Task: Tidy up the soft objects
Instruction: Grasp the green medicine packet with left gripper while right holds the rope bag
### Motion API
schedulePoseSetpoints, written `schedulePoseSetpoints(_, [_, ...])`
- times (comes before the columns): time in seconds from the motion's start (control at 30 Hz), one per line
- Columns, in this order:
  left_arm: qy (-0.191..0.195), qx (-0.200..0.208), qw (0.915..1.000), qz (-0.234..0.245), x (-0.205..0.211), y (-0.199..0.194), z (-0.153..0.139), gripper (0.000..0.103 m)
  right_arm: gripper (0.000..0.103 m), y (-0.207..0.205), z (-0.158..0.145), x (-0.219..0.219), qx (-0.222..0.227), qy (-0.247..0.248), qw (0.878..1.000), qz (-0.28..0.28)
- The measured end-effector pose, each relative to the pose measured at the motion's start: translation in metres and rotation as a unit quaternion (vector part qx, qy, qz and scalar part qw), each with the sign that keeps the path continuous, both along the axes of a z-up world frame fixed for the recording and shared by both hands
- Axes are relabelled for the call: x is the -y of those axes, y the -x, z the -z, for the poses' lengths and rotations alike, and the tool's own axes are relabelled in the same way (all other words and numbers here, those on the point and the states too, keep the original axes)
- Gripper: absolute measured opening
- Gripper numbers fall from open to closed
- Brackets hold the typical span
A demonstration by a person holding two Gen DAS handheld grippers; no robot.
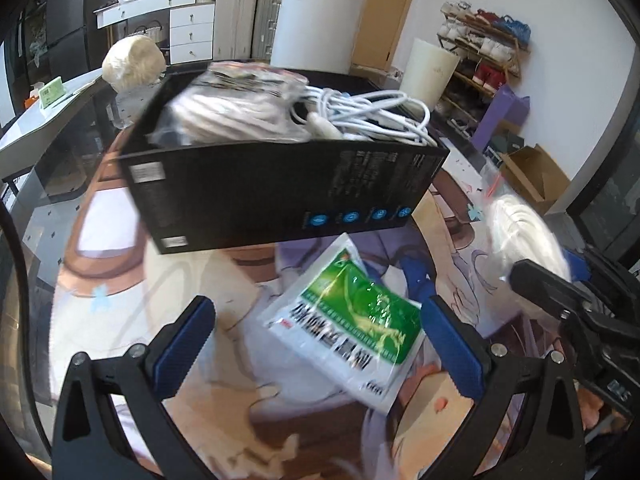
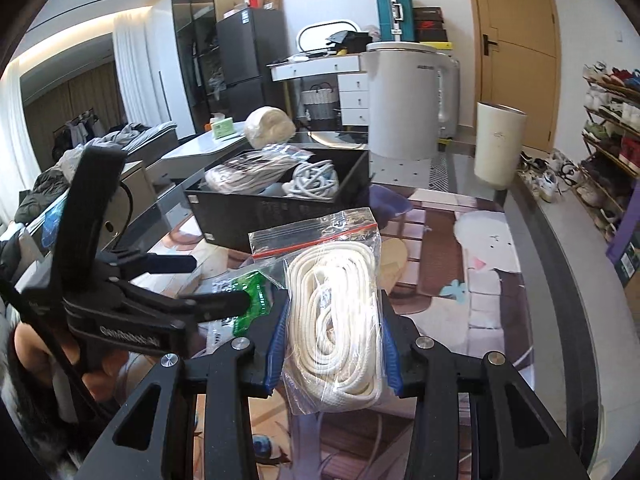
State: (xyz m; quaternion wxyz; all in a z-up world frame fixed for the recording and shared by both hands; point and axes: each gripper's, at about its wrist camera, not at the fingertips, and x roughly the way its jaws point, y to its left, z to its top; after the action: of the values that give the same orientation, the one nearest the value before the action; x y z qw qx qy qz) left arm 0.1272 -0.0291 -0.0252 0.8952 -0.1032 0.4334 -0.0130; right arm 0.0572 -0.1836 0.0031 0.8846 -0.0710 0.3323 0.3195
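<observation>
A black box (image 1: pixel 280 188) stands on the printed mat and holds bagged white cords and a loose white cable (image 1: pixel 372 116); it also shows in the right wrist view (image 2: pixel 280 208). A green-and-white packet (image 1: pixel 352 324) lies flat on the mat in front of the box. My left gripper (image 1: pixel 316 332) is open, its blue pads on either side of the packet, just above it. My right gripper (image 2: pixel 334 344) is shut on a clear zip bag of coiled white rope (image 2: pixel 340 312) and holds it above the mat, right of the packet; the bag shows blurred in the left wrist view (image 1: pixel 524 236).
A white cylinder bin (image 2: pixel 498 144) and a large white appliance (image 2: pixel 408 100) stand behind the box. A wrapped cream bundle (image 1: pixel 132 62) sits at the far left of the table. A shoe rack (image 2: pixel 612 136) is on the right. The mat (image 2: pixel 480 264) covers the table.
</observation>
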Motion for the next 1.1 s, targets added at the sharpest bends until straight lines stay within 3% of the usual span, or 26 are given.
schedulePoseSetpoints(0.2, [-0.018, -0.015, 0.9997, -0.013, 0.010, -0.016, 0.002, 0.103, 0.040, -0.005, -0.002, 0.007, 0.002, -0.007, 1.000, 0.015])
schedulePoseSetpoints(0.5, [-0.074, -0.026, 0.9969, -0.005, 0.016, -0.019, 0.008, 0.103, 0.040, -0.005, -0.001, 0.005, -0.003, -0.008, 1.000, 0.009])
schedulePoseSetpoints(0.93, [-0.071, -0.020, 0.9971, 0.020, -0.002, -0.005, 0.007, 0.101, 0.040, -0.002, 0.004, -0.010, -0.010, -0.002, 1.000, -0.012])
schedulePoseSetpoints(1.03, [-0.082, -0.007, 0.9957, 0.042, 0.005, -0.003, 0.006, 0.084, 0.040, -0.002, 0.005, -0.012, -0.010, -0.003, 1.000, -0.015])
schedulePoseSetpoints(1.1, [-0.084, 0.004, 0.9948, 0.057, 0.010, 0.000, 0.005, 0.063, 0.040, -0.002, 0.005, -0.013, -0.010, -0.003, 1.000, -0.017])
